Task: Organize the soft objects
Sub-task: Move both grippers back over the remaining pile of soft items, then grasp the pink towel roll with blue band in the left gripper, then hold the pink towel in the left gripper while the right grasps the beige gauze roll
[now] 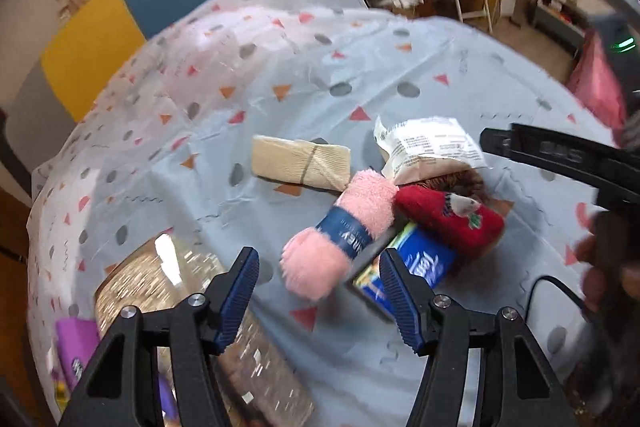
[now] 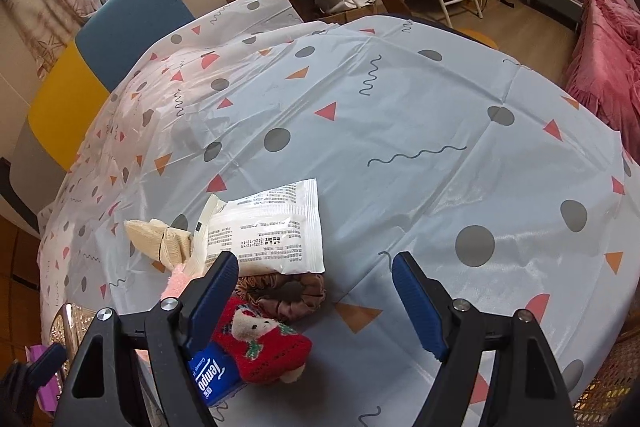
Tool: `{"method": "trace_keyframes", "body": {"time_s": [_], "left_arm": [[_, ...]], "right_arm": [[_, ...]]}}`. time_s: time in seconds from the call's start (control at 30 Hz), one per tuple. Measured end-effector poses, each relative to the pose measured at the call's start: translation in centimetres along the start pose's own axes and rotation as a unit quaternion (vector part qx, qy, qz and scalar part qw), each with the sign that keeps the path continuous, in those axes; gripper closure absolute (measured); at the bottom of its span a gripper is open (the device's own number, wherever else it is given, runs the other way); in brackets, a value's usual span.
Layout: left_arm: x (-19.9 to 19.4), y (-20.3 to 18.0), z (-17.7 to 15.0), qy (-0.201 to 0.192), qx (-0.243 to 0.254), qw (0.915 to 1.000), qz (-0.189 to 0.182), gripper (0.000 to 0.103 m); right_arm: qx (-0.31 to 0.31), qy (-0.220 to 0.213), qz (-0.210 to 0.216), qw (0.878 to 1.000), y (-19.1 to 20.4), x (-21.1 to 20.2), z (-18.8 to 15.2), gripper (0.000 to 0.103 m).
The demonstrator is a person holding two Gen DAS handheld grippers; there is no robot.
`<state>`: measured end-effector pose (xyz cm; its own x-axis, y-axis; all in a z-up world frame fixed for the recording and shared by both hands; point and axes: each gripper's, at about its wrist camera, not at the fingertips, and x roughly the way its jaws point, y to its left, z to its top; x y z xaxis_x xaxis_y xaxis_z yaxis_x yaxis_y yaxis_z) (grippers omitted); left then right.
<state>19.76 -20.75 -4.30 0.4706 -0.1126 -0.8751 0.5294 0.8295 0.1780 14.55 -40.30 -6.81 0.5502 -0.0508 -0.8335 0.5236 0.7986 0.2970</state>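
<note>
A: Left gripper (image 1: 316, 291)?

B: Spread, nothing between the blue pads. It hangs over the near part of the surface (image 2: 400, 115), which wears a pale cloth printed with dots, triangles and squiggles. Just ahead of it lies the pink fluffy roll (image 1: 340, 231) with a blue paper band round its middle.

A: And the pile?

B: Tight cluster. The pink roll leans against the red knitted sock (image 2: 264, 347), which has a small bear face on it. The sock lies partly over a blue tissue pack (image 2: 216, 375). Behind the sock, a brown scrunchie (image 2: 288, 291), touching it. A white printed sachet (image 2: 272, 227) overlaps the scrunchie's far edge. A cream rolled bandage (image 1: 300, 159) sits at the left of the sachet, its end touching the pink roll.

A: Right gripper (image 2: 316, 303)?

B: Jaws wide apart, empty. Its left finger hangs over the pink roll and tissue pack; the sock shows between the fingers, not touched as far as I can tell.

A: Anything else near?

B: A clear container (image 1: 168, 291) at the near left edge, blurred, with something purple (image 1: 76, 351) beside it. Cannot tell its contents.
</note>
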Motion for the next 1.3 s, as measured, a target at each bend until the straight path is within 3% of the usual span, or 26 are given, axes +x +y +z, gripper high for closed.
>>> {"method": "trace_keyframes", "body": {"time_s": [0.1, 0.47, 0.63, 0.83, 1.3], "left_arm": [[2.8, -1.2, 0.9, 0.030, 0.018, 0.9993, 0.011, 0.030], [10.2, -1.0, 1.0, 0.105, -0.031, 0.9939, -0.009, 0.031], [9.6, -2.1, 0.8, 0.098, -0.016, 0.9951, -0.007, 0.050], [8.6, -3.0, 0.0, 0.093, -0.007, 0.9956, -0.010, 0.064], [4.7, -4.0, -4.7, 0.100, -0.031, 0.9915, -0.078, 0.069]], "right_arm": [[0.006, 0.007, 0.013, 1.000, -0.1, 0.2, 0.1, 0.022], [0.022, 0.018, 0.026, 0.999, -0.5, 0.4, 0.3, 0.022], [0.023, 0.019, 0.024, 0.999, -0.5, 0.6, 0.4, 0.022], [0.022, 0.023, 0.024, 0.999, -0.7, 0.7, 0.4, 0.022], [0.003, 0.050, 0.017, 0.999, -0.4, 2.0, 0.1, 0.022]]}}
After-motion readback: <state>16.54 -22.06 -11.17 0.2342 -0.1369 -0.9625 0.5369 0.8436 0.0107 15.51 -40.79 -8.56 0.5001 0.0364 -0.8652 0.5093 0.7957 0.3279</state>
